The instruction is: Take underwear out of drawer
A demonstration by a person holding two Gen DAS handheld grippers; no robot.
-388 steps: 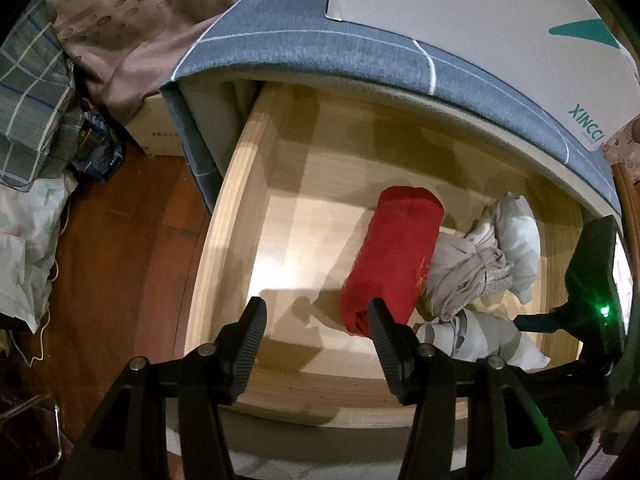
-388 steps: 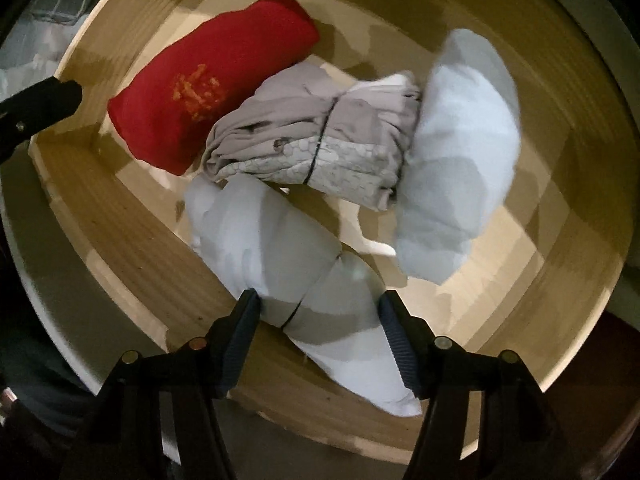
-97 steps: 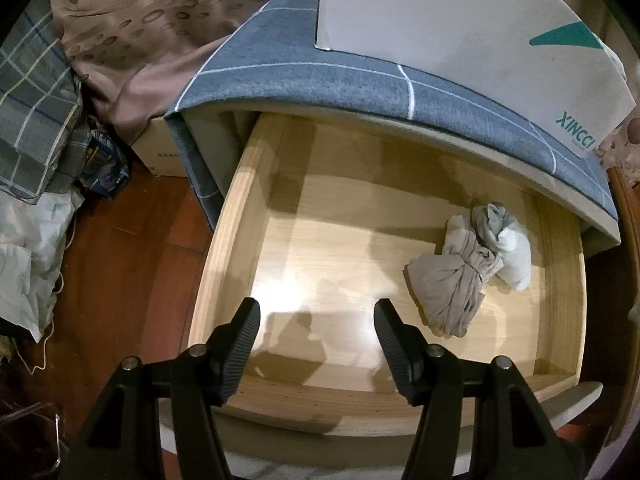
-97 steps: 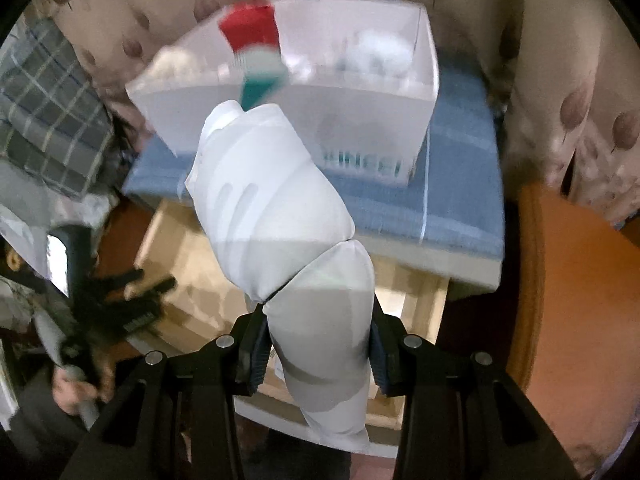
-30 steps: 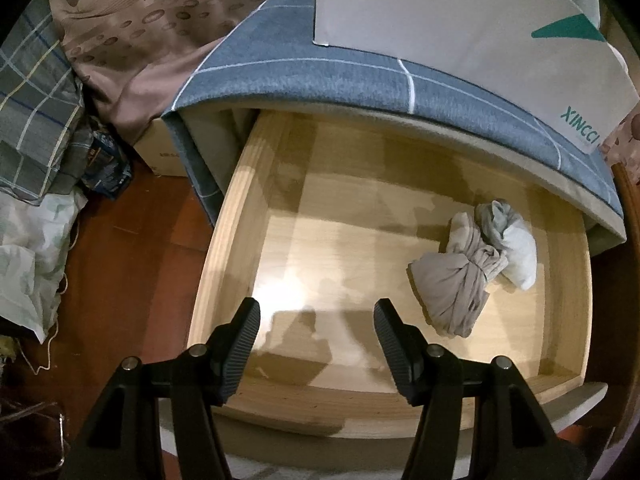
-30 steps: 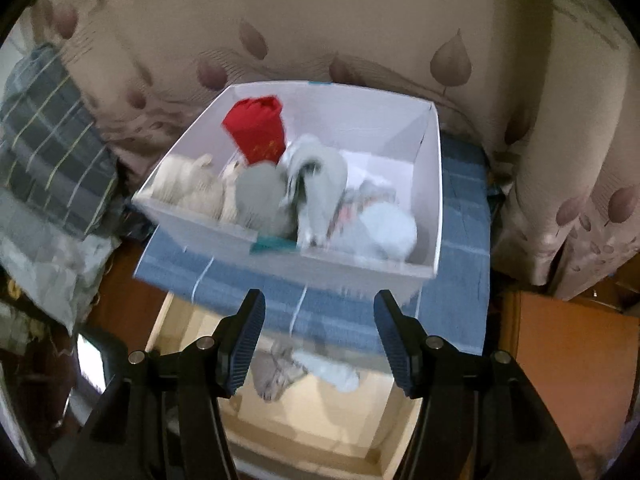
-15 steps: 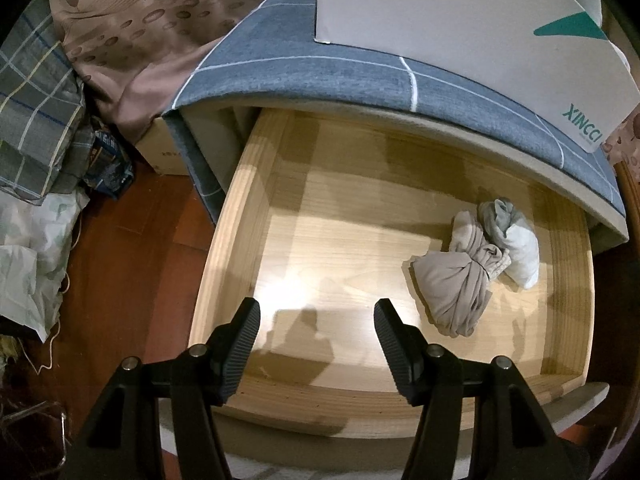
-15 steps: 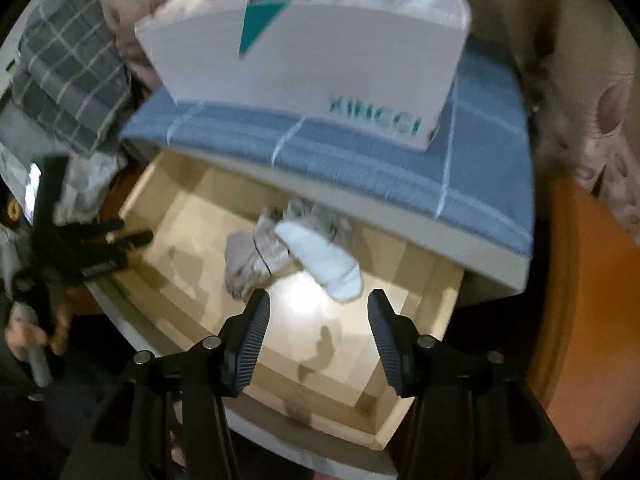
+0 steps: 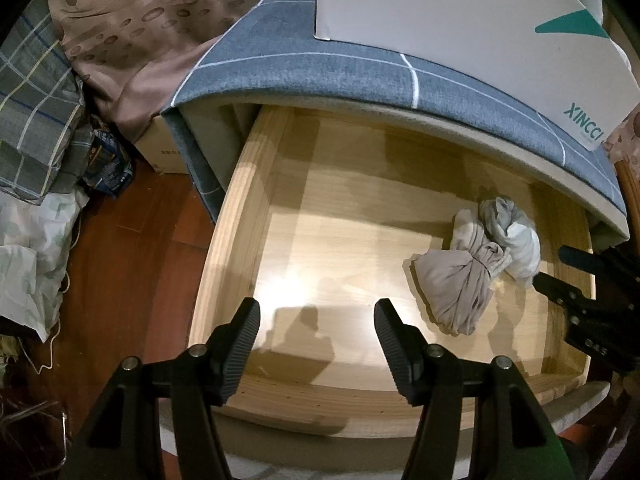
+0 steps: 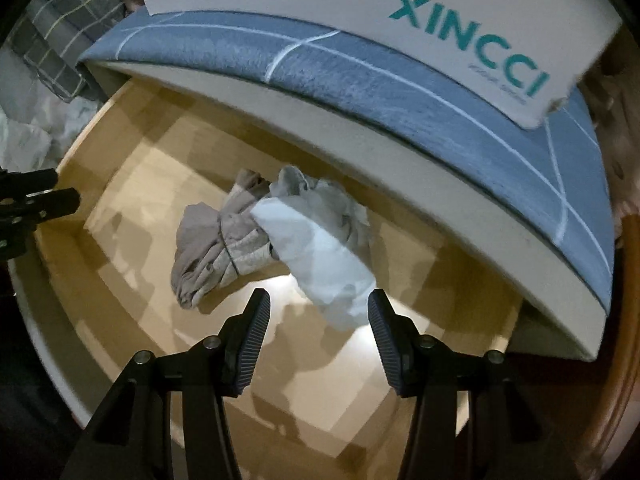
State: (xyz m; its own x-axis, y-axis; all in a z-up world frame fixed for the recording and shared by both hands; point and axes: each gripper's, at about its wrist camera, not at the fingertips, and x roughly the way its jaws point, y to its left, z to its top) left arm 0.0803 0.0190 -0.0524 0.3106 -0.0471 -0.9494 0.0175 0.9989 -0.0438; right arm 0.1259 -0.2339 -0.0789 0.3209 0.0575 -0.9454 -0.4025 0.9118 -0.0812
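The wooden drawer (image 9: 224, 264) stands pulled out from under a blue checked cover (image 9: 320, 68), on which a white box (image 9: 460, 20) rests. Two bundles of underwear remain inside, both at the right end of the drawer floor, towards the far wall.

The beige bundle (image 10: 216, 248) is tied round its middle by a thin band. In the right wrist view its long axis runs from far-right to near-left. The white bundle (image 10: 324, 256) touches it on the right and partly overlaps it; its long axis runs from far-left to near-right, so its near tip points at the gap between the right tongs.

Right tongs (image 10: 318, 332): released, nothing between the pads, jaws at a moderate gap. They point steeply down into the drawer. The near end of the white bundle lies just beyond the fingertips and almost centred between them.

Left tongs (image 9: 316, 338): released, wide apart, empty. They hang over the near-left part of the drawer, where the floor is bare. Both bundles lie well to their right.

Judgement: the right hand is the nearer one. The white bundle is the likely next pick. Its axis lies roughly along the pointing direction of the tongs, so closing would pinch it across its narrow width.
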